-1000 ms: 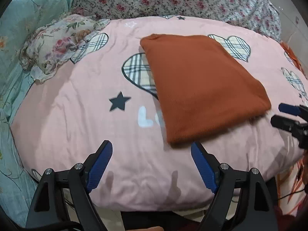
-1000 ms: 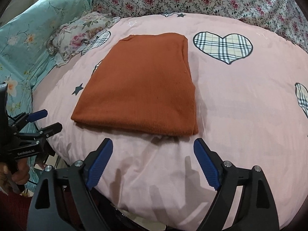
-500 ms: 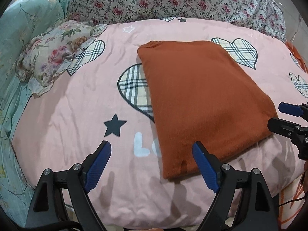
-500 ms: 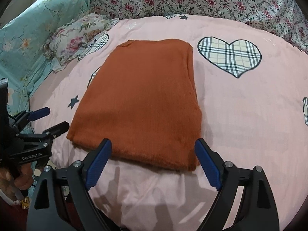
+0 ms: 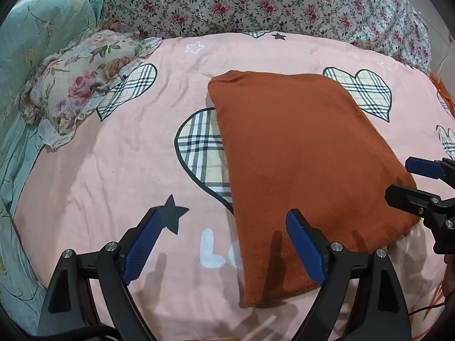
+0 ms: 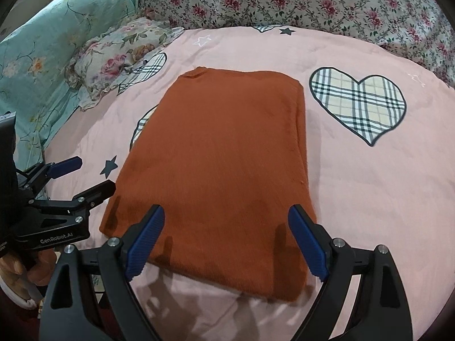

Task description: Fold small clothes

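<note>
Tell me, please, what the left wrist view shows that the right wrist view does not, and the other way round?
Only the left wrist view shows the white lettering printed on the pink bedspread beside the sweater's near-left corner. Only the right wrist view shows a hand under the left gripper, and its GenRobot.AI label. Both show the folded orange sweater lying flat, the floral pillow, and both grippers open, with the right gripper over the near hem.

Pink heart-print bedspread (image 5: 119, 170); floral pillow (image 5: 76, 85); teal sheet (image 6: 37, 56)
</note>
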Available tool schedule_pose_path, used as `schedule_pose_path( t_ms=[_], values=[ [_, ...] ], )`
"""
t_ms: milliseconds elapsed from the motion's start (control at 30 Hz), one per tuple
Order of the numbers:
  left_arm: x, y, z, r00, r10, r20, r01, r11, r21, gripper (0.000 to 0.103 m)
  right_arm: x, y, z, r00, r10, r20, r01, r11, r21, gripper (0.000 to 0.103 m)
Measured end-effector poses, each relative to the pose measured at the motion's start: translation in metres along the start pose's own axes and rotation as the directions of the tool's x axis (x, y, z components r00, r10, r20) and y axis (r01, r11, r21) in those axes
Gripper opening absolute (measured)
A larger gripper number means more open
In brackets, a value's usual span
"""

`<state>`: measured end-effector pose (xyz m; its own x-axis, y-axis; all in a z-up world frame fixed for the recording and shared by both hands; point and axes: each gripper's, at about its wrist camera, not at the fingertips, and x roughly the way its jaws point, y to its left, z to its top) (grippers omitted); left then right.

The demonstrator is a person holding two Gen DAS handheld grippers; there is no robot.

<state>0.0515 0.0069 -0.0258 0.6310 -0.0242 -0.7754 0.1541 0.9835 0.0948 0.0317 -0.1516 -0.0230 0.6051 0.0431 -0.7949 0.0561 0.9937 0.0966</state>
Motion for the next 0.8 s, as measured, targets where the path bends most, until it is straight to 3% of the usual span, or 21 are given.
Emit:
schedule_pose_path(
  t_ms=[467, 633, 800],
  values=[
    [0.014, 0.005, 0.005, 1.0, 0.006, -0.019, -0.006, 1.0, -0.028, 0.09, 0.01, -0.009, 0.01, 1.0, 0.008, -0.014, -0.008, 1.0, 0.01, 0.089],
    [0.018, 0.011, 0.008, 1.0, 0.0, -0.021, -0.001, 0.999, -0.042, 0.09, 0.009, -0.023, 0.018, 0.999, 0.019, 0.027, -0.02, 0.999, 0.041, 0.089],
    [0.033, 0.029, 0.015, 0.993, -0.111, -0.048, 0.104, 0.986, -0.13, 0.09, 0.02, -0.055, 0.034, 0.997, 0.044, 0.066, -0.053, 0.987, 0.149, 0.088]
  ],
)
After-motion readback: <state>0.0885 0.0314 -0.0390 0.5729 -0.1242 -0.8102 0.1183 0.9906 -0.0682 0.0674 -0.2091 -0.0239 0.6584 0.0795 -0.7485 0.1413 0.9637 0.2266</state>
